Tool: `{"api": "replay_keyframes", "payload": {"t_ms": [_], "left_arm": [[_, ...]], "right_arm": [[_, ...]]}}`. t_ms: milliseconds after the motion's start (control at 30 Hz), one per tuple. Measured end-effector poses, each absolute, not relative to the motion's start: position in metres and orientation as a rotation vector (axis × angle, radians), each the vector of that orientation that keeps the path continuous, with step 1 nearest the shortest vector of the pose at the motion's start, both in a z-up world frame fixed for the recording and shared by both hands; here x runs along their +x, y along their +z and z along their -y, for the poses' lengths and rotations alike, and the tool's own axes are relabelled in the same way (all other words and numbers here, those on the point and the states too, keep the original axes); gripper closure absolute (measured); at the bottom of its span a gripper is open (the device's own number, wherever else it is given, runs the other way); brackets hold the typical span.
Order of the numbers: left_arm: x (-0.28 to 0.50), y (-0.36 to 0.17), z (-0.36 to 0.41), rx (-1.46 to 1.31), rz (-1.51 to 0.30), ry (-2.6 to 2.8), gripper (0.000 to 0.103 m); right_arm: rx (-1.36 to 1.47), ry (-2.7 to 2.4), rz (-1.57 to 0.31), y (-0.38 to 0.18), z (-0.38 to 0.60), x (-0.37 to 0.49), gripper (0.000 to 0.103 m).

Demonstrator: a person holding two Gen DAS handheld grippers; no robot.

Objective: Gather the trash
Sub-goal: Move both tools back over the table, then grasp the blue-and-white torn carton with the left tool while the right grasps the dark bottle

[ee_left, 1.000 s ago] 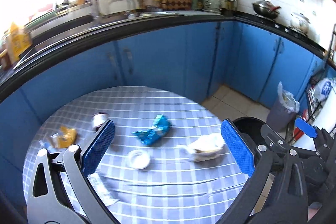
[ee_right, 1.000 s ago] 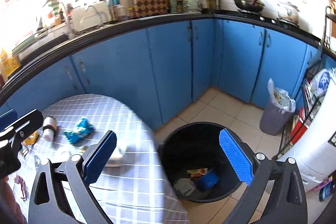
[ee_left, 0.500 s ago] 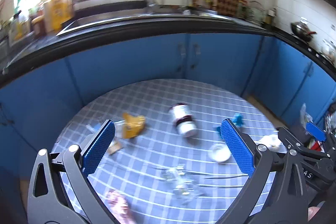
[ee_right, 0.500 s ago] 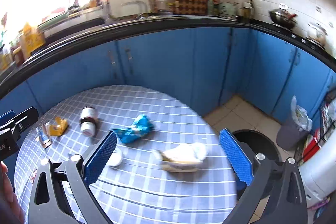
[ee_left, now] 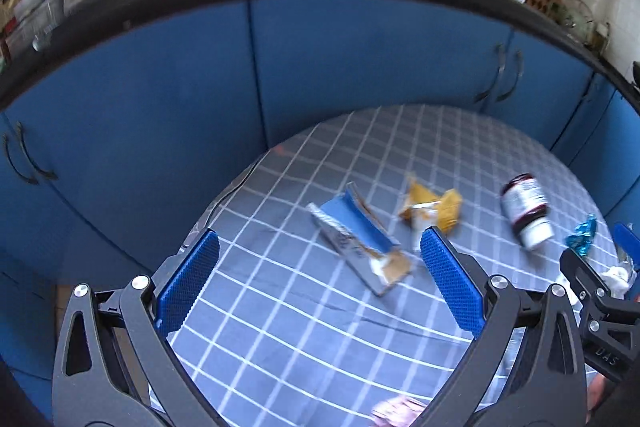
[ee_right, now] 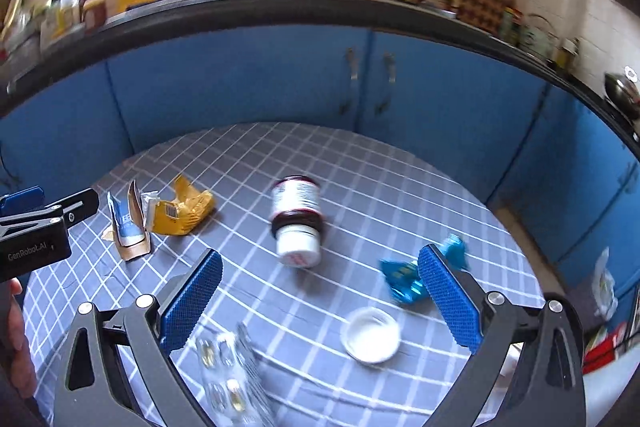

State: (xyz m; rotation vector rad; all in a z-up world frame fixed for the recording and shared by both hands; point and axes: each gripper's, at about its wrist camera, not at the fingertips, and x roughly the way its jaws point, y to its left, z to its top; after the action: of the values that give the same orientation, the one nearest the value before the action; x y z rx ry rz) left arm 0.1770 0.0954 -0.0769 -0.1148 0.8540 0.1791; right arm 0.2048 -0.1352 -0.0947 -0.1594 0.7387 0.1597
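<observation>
Both my grippers are spread wide and hold nothing. The left gripper [ee_left: 320,283] hangs over the counter [ee_left: 280,327], near the torn blue box [ee_left: 360,239]. The right gripper [ee_right: 320,303] hangs near the bottle [ee_right: 298,219]. The bottle lies on its side, its white cap pointing at me and its long way running away from me. It could roll off (it is round) if one finger bumps it first. The flat box could slide.
</observation>
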Motion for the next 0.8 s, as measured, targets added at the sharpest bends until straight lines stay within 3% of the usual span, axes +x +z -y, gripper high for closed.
{"api": "replay_keyframes", "payload": {"t_ms": [367,433,500,600,733,800], "left_arm": [[0.209,-0.102,-0.089,-0.087,-0.904,0.122,0.004],[0.212,-0.109,-0.086,-0.08,-0.921,0.114,0.004],[0.216,-0.116,-0.083,-0.069,-0.94,0.113,0.004],[0.224,-0.126,-0.085,-0.075,-0.972,0.118,0.005],[0.227,-0.133,-0.087,-0.07,-0.986,0.13,0.008],[0.226,-0.133,-0.085,-0.056,-0.973,0.13,0.013]], "right_arm": [[-0.135,0.168,-0.856,-0.123,0.117,0.246,0.008],[-0.14,0.173,-0.867,-0.126,0.115,0.25,0.012],[-0.148,0.182,-0.896,-0.131,0.11,0.255,0.034],[-0.151,0.199,-0.932,-0.138,0.106,0.263,0.055],[-0.152,0.222,-0.926,-0.139,0.103,0.262,0.074],[-0.175,0.22,-0.918,-0.138,0.101,0.259,0.074]]}}
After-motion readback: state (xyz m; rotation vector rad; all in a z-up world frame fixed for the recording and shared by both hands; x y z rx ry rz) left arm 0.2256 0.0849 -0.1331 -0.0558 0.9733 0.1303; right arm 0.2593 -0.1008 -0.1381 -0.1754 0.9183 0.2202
